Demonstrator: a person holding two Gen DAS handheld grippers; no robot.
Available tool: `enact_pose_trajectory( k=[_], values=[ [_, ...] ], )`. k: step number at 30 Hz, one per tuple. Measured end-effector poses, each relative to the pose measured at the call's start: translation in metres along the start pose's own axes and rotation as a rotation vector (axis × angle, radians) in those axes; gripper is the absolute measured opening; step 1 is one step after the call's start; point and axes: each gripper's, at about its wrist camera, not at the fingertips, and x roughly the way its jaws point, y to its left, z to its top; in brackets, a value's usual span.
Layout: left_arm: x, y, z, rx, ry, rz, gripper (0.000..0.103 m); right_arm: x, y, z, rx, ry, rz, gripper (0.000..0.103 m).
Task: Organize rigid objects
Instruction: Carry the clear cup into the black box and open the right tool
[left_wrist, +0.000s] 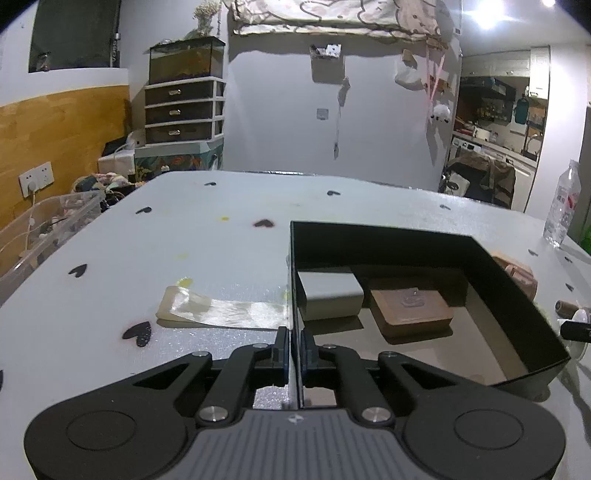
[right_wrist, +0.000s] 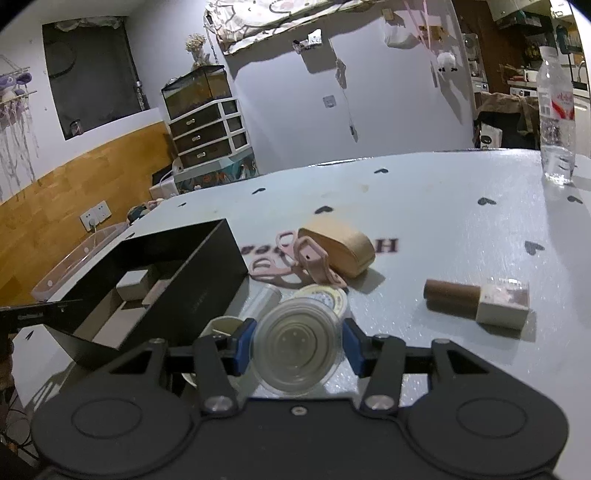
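Note:
A black open box (left_wrist: 424, 243) stands on the pale table (left_wrist: 184, 240). Its near-left wall runs between the fingers of my left gripper (left_wrist: 294, 347), which is shut on that thin wall. Inside lie a grey block (left_wrist: 328, 295) and a brown block (left_wrist: 410, 310) with a clear piece on top. In the right wrist view the box (right_wrist: 207, 280) sits to the left. My right gripper (right_wrist: 297, 345) has its blue pads against both sides of a clear round container (right_wrist: 295, 350), just above the table.
Beyond the right gripper lie a yellow-rimmed round tin (right_wrist: 328, 297), a white tube (right_wrist: 264, 299), pink scissors (right_wrist: 273, 264), a tan case (right_wrist: 343, 247) and a brown cylinder with a white cap (right_wrist: 476, 302). A water bottle (right_wrist: 556, 122) stands far right. A clear film strip (left_wrist: 221, 306) lies left of the box.

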Motion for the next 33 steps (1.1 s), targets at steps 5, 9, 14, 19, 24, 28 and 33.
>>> enact_pose_trajectory(
  k=[5, 9, 14, 19, 24, 28, 33],
  values=[
    [-0.012, -0.002, 0.001, 0.008, -0.019, 0.003, 0.004, -0.003, 0.011, 0.01, -0.029, -0.023, 0.041, 0.051],
    [-0.014, -0.002, -0.002, -0.004, -0.03, 0.005, 0.004, -0.005, 0.025, 0.027, -0.059, -0.047, 0.096, 0.051],
    [-0.015, -0.002, -0.005, -0.007, -0.041, 0.005, 0.003, 0.004, 0.053, 0.05, -0.14, -0.039, 0.175, 0.051],
    [-0.015, 0.0, -0.005, -0.01, -0.046, -0.002, 0.003, 0.031, 0.093, 0.067, -0.319, 0.001, 0.178, 0.051],
    [-0.014, 0.003, -0.005, -0.02, -0.053, -0.01, 0.003, 0.07, 0.128, 0.074, -0.553, 0.083, 0.131, 0.051],
    [-0.015, 0.004, -0.006, -0.021, -0.054, -0.017, 0.003, 0.096, 0.144, 0.073, -0.706, 0.156, 0.078, 0.051],
    [-0.016, 0.005, -0.006, -0.019, -0.053, -0.02, 0.003, 0.112, 0.161, 0.062, -0.949, 0.222, -0.022, 0.051]
  ],
)
